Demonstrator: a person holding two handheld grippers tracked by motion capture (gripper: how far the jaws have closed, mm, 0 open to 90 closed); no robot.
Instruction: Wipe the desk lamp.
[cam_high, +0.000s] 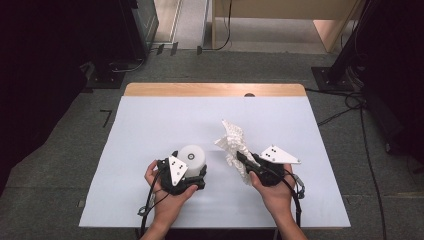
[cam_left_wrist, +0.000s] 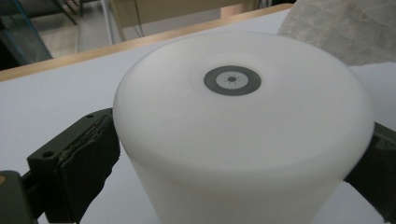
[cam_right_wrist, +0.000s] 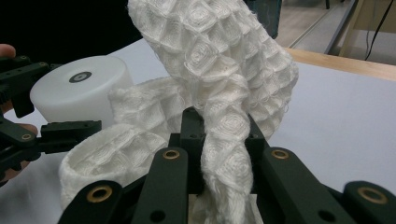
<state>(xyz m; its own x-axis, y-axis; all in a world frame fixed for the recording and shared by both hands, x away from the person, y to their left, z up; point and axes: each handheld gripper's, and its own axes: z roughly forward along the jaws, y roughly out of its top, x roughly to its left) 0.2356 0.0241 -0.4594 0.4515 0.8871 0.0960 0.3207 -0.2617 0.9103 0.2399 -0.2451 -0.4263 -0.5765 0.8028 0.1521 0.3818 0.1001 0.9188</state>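
Tongs (cam_right_wrist: 219, 135) pinch cloth (cam_right_wrist: 219, 60); left tongs (cam_left_wrist: 233, 154) clamp cylinder (cam_left_wrist: 243, 121).

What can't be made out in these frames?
- Base of the white cylinder: cut off by the bottom edge in the left gripper view, hidden by the left gripper in the high view.
- Pinched part of the white cloth: hidden between the right gripper jaws.
- Cylinder's grey centre mark: too small in the high view.

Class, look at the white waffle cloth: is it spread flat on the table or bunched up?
Bunched up. The white cloth is pinched in the right gripper, rising in crumpled folds.
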